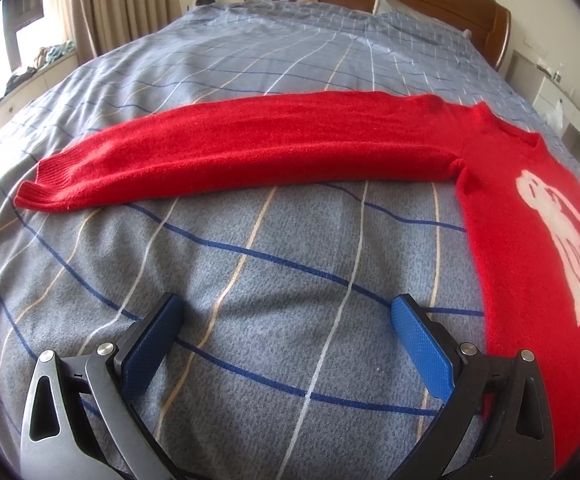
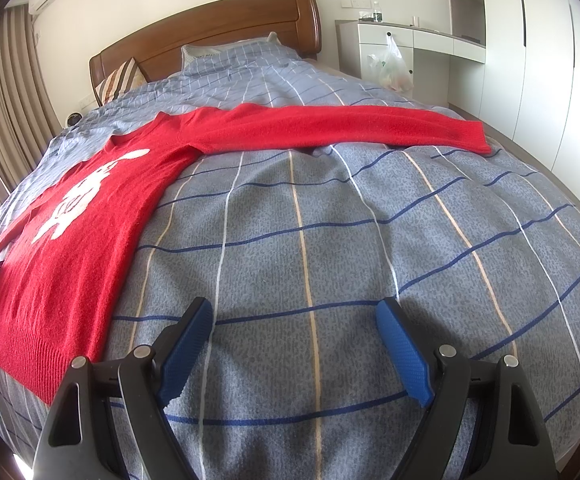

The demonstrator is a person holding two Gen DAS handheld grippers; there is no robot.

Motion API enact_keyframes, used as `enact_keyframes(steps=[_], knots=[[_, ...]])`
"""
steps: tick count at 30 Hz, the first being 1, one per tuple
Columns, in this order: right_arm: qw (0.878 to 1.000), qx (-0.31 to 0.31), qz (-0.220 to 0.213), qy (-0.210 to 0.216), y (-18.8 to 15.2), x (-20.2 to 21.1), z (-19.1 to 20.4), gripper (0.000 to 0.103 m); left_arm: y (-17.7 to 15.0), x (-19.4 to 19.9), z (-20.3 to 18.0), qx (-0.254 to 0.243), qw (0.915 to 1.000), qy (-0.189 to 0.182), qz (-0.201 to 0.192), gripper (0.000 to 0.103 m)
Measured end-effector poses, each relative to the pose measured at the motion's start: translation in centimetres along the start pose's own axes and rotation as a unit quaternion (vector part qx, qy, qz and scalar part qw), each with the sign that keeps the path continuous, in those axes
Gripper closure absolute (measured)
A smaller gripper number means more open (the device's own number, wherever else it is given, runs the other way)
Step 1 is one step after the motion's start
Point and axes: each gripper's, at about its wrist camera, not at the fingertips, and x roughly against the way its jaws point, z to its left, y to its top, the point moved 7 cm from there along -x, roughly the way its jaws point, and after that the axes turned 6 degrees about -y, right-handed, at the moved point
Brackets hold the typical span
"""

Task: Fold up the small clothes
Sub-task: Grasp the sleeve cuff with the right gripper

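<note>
A red sweater [image 1: 529,216] lay flat and face up on the bed [image 1: 250,240], spread over a grey-blue checked cover, with a white animal figure [image 1: 561,232] showing on its chest. Both sleeves were stretched straight out to the sides: one sleeve [image 1: 230,152] ran across the left wrist view to its ribbed cuff, and the other sleeve [image 2: 349,124] reached across the right wrist view toward the far edge of the bed. The left gripper [image 1: 286,320] hung over bare cover beside the sweater's body, its blue fingers [image 1: 421,344] spread wide apart with nothing between them; the outer edge of that gripper sat just beside the sweater's side edge. The right gripper [image 2: 293,324] hung over bare cover on the sweater's other side, near the ribbed hem [image 2: 38,356], its fingers [image 2: 405,356] likewise wide apart and empty. A wooden headboard [image 2: 210,28] and pillows stood at the far end of the bed.
</note>
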Motion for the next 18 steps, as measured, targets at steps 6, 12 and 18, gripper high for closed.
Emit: enact_keyframes(steps=[6, 12, 18], knots=[[1.0, 0.0, 0.0, 0.0, 0.0, 0.0, 0.0, 0.019, -0.4, 0.4, 0.0, -0.005, 0.9997, -0.017, 0.017, 0.0], [1.0, -0.001, 0.0, 0.002, 0.0, 0.0, 0.0, 0.019, -0.8, 0.8, -0.2, -0.009, 0.9996, -0.014, 0.025, 0.0], [0.998, -0.045, -0.019, 0.029, 0.7, 1.8, -1.3, 0.019, -1.3, 4.9, -0.7, -0.01, 0.9998, -0.001, -0.015, 0.001]])
